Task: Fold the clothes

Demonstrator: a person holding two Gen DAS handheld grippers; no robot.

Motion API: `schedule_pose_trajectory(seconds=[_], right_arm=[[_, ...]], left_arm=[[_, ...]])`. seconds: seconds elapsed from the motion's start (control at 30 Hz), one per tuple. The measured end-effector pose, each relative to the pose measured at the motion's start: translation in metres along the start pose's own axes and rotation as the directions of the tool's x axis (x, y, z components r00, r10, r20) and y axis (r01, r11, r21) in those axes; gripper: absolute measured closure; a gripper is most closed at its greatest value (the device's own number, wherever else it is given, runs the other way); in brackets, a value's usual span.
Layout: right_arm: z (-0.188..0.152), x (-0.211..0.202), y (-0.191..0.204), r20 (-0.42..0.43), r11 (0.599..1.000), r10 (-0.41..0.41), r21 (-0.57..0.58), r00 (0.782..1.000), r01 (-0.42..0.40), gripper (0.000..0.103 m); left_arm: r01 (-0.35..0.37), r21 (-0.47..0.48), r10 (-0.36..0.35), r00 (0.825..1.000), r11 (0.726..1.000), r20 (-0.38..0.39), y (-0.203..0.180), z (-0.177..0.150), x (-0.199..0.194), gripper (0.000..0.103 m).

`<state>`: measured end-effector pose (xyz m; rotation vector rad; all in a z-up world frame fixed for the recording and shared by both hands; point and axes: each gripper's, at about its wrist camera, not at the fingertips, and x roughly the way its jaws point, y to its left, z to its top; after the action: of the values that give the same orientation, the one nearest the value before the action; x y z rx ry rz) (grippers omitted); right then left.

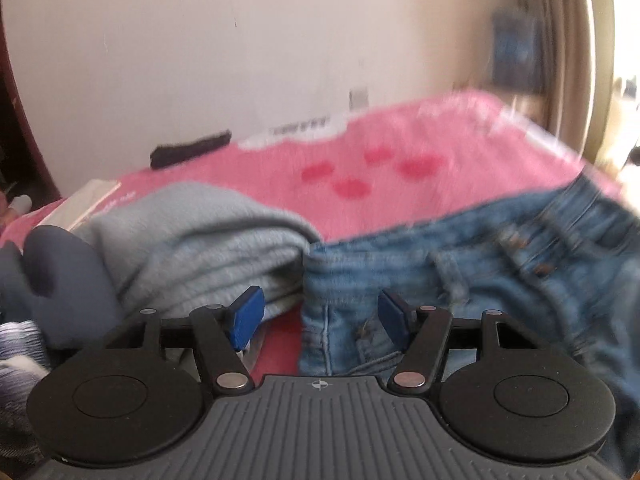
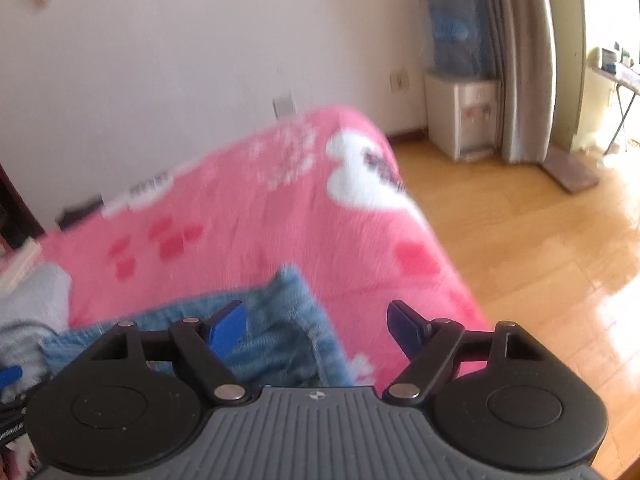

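The left gripper (image 1: pixel 320 314) stands with its jaws wide apart, its blue pads (image 1: pixel 247 317) clear of the cloth. The hem edge of a pair of blue jeans (image 1: pixel 460 280) lies in the gap between them, closer to the right-hand pad, but nothing presses on it, so the denim is loose on the pink blanket (image 1: pixel 360 148). From this gripper the jeans spread ahead and off to the right, with the rivets and pocket seams showing further out, though that part is blurred. Just to the left of the left pad sits a folded grey garment (image 1: pixel 192 248), its edge touching the jeans, and further left beside it a dark grey lump of cloth (image 1: pixel 60 276) whose kind cannot be told. The right gripper (image 2: pixel 316 330) is also spread wide and grips nothing. A corner of the jeans (image 2: pixel 276 332) lies under and ahead of its left pad, while its right pad hangs over bare pink blanket (image 2: pixel 280 208). Off to the right of this gripper the blanket edge drops to a wooden floor (image 2: pixel 540 248), and far ahead on the right a water dispenser (image 2: pixel 460 112) stands against the wall beside a curtain (image 2: pixel 524 60).
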<state>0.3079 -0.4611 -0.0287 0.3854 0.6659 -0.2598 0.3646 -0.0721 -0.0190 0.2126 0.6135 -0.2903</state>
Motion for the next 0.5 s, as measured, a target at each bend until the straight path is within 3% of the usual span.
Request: schedule_pose_trajectory(seconds=[0.07,0.2,0.27,0.4,0.5], right_arm=[[0.011,-0.003,0.004,0.015,0.997,0.072,-0.019,0.997,-0.072,0.030],[-0.002,0.019,0.049,-0.094,0.973,0.162,-0.151,0.982,-0.175,0.048],[-0.013,0.036,0.069,-0.135,0.960,0.153,-0.215,0.979,-0.180,0.053],[-0.025,0.062,0.081,-0.179,0.962,0.111,-0.229,0.977,-0.151,0.065],[-0.032,0.077,0.084,-0.198,0.963,0.069,-0.244,0.978,-0.117,0.072]], left_arm=[[0.032,0.010,-0.032,0.999,0.999,-0.004,-0.010,0.006,0.007,0.040],[0.108,0.041,-0.106,0.994,0.993,-0.039,-0.034,0.015,0.024,0.054],[0.132,0.047,-0.128,0.988,0.990,-0.081,-0.046,0.017,0.036,0.056],[0.106,0.023,-0.100,0.979,0.994,-0.175,-0.063,0.016,0.077,0.063],[0.092,0.003,-0.090,0.980,0.996,-0.178,-0.068,0.013,0.089,0.064]])
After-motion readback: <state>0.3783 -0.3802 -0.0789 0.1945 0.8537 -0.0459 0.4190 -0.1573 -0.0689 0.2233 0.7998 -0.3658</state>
